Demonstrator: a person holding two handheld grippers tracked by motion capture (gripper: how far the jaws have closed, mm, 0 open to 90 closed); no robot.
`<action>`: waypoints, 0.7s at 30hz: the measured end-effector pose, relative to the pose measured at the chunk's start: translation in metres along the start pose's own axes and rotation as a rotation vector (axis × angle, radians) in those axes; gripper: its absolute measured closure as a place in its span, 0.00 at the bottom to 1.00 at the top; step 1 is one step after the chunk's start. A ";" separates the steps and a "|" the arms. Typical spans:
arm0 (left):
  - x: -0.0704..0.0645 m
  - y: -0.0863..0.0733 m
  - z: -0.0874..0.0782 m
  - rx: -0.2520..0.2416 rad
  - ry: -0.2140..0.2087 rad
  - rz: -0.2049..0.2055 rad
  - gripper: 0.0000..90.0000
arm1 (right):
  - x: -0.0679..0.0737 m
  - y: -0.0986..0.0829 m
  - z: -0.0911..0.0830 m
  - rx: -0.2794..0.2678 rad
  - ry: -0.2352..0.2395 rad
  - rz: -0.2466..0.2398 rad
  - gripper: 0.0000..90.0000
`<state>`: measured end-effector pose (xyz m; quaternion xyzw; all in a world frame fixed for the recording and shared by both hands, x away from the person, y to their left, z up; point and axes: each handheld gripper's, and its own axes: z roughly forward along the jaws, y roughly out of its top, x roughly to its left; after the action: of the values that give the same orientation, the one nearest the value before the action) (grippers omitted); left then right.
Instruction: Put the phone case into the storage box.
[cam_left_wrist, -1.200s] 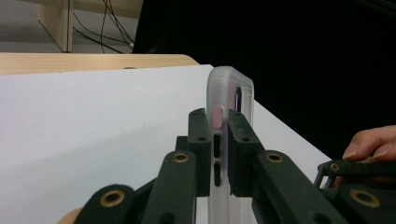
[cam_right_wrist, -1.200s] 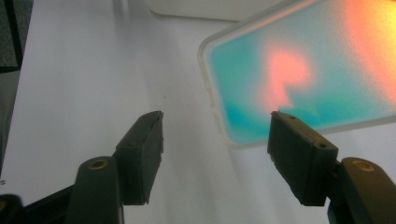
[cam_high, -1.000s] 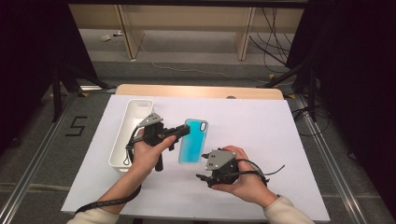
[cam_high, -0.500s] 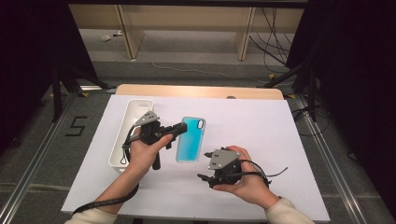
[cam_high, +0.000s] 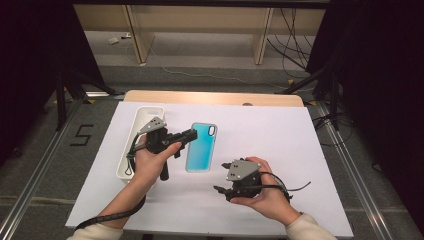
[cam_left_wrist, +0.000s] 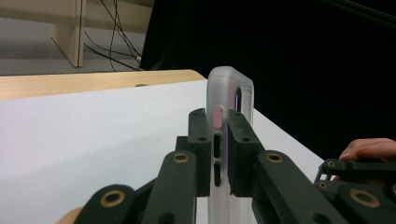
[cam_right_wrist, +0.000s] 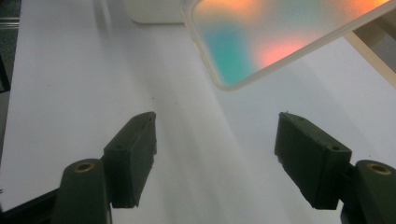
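A translucent phone case (cam_high: 201, 147), blue-green from above, is held by its long left edge in my left gripper (cam_high: 192, 134), which is shut on it. In the left gripper view the case (cam_left_wrist: 231, 93) stands edge-on between the pads (cam_left_wrist: 201, 140), its button cut-outs showing. The case (cam_right_wrist: 280, 32) hangs a little above the white sheet, casting a soft shadow. My right gripper (cam_high: 220, 177) is held low at the front right, open, jaws pointing left toward the case's near end. Its own view shows that gripper (cam_right_wrist: 217, 154) holding nothing.
A long white tray (cam_high: 132, 150) lies along the left side of the white sheet (cam_high: 280, 140), just behind my left hand. The wooden table edge (cam_high: 210, 97) runs along the far side. Dark floor and cables lie beyond.
My left gripper has shifted slightly left with the phone case in it. The right gripper has barely moved and stays open.
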<state>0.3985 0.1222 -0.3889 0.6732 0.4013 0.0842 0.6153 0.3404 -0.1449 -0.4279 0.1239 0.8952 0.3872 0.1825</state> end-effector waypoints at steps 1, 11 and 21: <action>0.000 0.000 0.000 0.000 0.002 0.003 0.91 | 0.000 -0.001 0.000 -0.003 -0.001 0.000 0.34; 0.001 0.004 -0.005 -0.007 0.001 0.011 0.91 | -0.001 -0.005 -0.003 -0.008 -0.014 0.027 0.33; 0.003 0.008 -0.009 -0.017 0.002 0.015 0.91 | -0.002 -0.007 -0.004 -0.014 -0.020 0.035 0.33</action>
<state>0.3981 0.1316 -0.3803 0.6709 0.3961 0.0926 0.6200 0.3402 -0.1534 -0.4302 0.1422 0.8883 0.3954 0.1853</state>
